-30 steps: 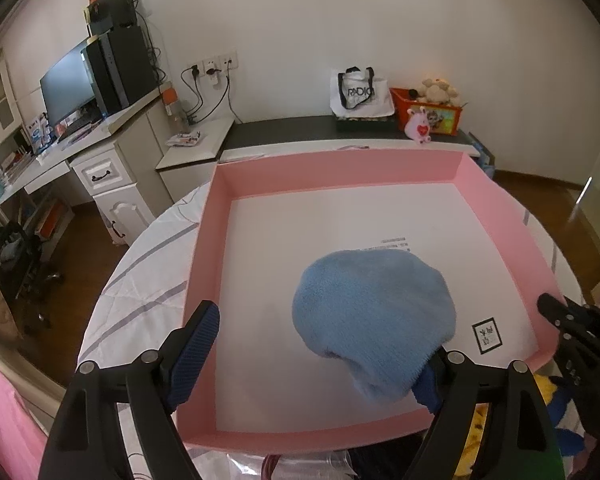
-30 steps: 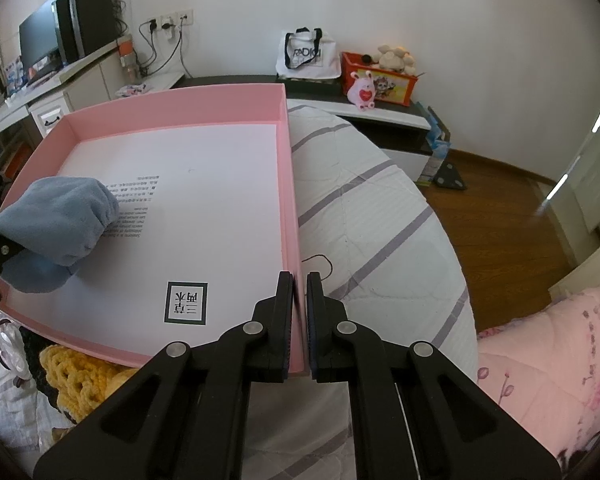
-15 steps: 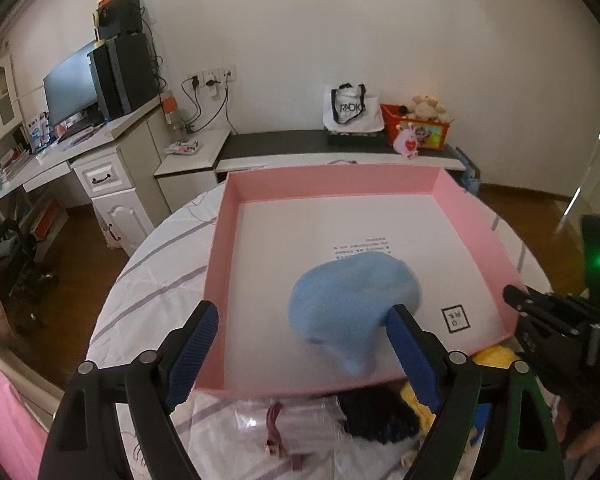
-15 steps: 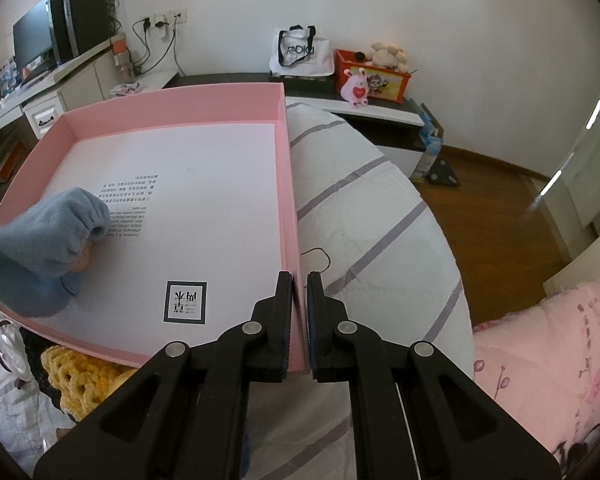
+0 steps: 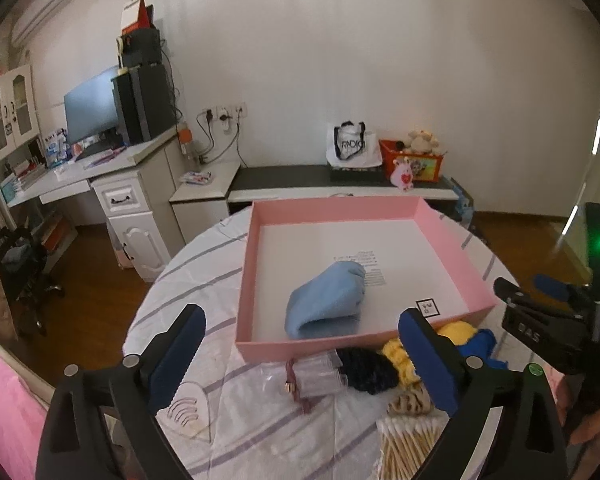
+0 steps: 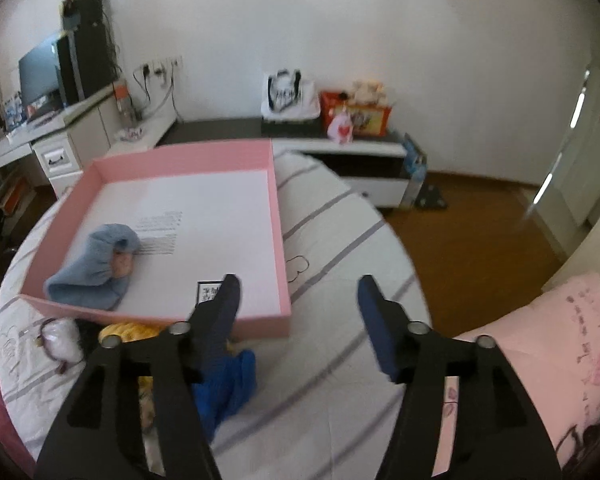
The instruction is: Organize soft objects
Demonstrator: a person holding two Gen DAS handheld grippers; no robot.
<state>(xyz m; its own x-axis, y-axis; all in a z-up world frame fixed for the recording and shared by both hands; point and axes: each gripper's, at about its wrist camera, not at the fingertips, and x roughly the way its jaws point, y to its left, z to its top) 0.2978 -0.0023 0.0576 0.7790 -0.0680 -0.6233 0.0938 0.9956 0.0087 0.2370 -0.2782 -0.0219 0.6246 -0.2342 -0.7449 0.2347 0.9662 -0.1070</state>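
A light blue knit hat (image 5: pixel 326 300) (image 6: pixel 96 264) lies inside the pink box (image 5: pixel 244 280) (image 6: pixel 278 232), near its front wall. My left gripper (image 5: pixel 302 314) hovers in front of the box, its jaws opening wide with nothing between them. My right gripper (image 6: pixel 299 282) (image 5: pixel 540 292) is at the box's front right corner, jaws opening, gripping nothing. In front of the box lie a black knit piece (image 5: pixel 368 368), a yellow knit piece (image 5: pixel 396 354) (image 6: pixel 128 330) and a dark blue cloth (image 5: pixel 488 338) (image 6: pixel 228 384).
The round table (image 5: pixel 204 280) has a white striped cloth. On it are a clear plastic bag (image 5: pixel 316 372) (image 6: pixel 62 338), a leopard-print scrunchie (image 5: pixel 410 402) and cotton swabs (image 5: pixel 412 440). Pink bedding (image 6: pixel 540 344) lies right. A desk (image 5: pixel 80 172) and a low cabinet (image 5: pixel 340 184) stand behind.
My left gripper drew back and up from the box, leaving the light blue hat in it. My right gripper let go of the box's right wall, opened and lifted away.
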